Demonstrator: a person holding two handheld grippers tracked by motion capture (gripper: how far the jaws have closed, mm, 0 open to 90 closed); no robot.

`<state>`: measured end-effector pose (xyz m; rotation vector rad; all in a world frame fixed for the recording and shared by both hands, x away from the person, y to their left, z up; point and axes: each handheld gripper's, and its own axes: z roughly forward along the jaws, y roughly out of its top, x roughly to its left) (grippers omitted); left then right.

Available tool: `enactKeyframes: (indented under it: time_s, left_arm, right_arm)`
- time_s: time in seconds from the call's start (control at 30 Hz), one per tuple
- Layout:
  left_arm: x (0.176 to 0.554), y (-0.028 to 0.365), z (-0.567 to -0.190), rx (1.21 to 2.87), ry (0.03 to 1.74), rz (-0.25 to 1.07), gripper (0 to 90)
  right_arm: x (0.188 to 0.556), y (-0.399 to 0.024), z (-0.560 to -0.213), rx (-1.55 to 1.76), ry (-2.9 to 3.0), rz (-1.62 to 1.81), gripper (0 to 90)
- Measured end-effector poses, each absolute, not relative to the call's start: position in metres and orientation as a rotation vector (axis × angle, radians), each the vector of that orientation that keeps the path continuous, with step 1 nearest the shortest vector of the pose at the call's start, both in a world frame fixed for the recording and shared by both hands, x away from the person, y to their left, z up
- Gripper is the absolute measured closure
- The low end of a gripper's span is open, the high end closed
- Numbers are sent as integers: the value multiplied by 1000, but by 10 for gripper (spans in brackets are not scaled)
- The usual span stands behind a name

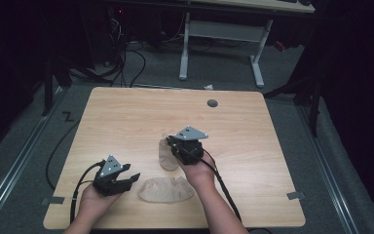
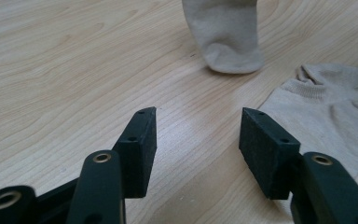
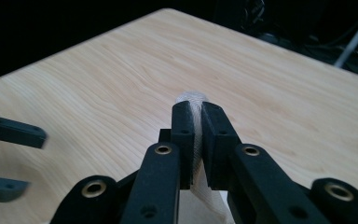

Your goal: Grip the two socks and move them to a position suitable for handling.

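Observation:
Two beige ankle socks are on the wooden table [image 1: 126,112]. One sock [image 1: 166,189] [image 2: 326,107] lies flat near the front edge. The other sock [image 1: 166,155] [image 2: 226,32] hangs from my right gripper [image 1: 173,145] [image 3: 196,109], whose jaws are shut on its edge, with fabric [image 3: 191,99] bulging above the pads. The hanging sock's toe end rests on the table just behind the flat sock. My left gripper [image 1: 131,175] [image 2: 198,130] hovers low at the front left, open, with bare wood between its pads, pointing toward both socks.
A round grommet hole [image 1: 212,103] sits near the table's far edge. Beyond the table stands a white desk frame [image 1: 221,34] with cables on the floor. Cables trail from both grippers over the front edge.

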<state>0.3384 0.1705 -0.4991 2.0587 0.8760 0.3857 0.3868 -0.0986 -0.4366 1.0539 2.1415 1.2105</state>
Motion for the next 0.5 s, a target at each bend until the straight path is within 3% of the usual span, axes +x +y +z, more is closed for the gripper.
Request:
enactKeyframes:
  time_s: [0.5]
  left_arm:
    - [338,165,-501,2076,868,387,470]
  right_arm:
    - [407,-171,-487,1326,2101,1074,826]
